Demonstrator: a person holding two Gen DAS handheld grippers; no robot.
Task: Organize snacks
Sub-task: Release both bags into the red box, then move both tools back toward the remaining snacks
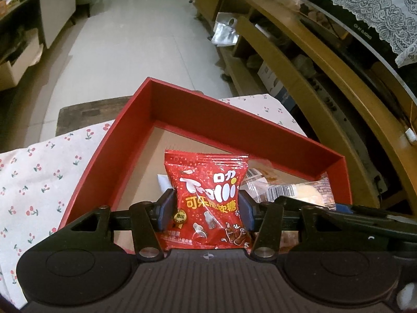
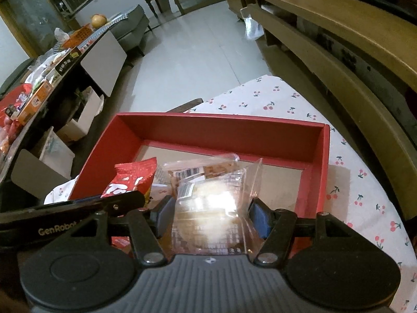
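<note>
A red open box [image 1: 109, 140] with a brown cardboard floor sits on a cherry-print cloth; it also shows in the right wrist view [image 2: 216, 127]. My left gripper [image 1: 207, 203] is shut on a red Trolli candy bag [image 1: 208, 195], held above the box's near part. My right gripper [image 2: 212, 214] is shut on a clear-wrapped pastry pack [image 2: 208, 198], held over the box beside the red bag [image 2: 130, 182]. The pastry pack shows at the right in the left wrist view [image 1: 294, 190]. Glare hides the pastry's detail.
The cherry-print cloth [image 1: 39, 172] covers a low table [image 2: 286, 99]. A wooden cabinet [image 1: 312, 78] runs along the right. A dark table with snack boxes [image 2: 41, 83] stands at the left, with tiled floor [image 1: 130, 39] beyond.
</note>
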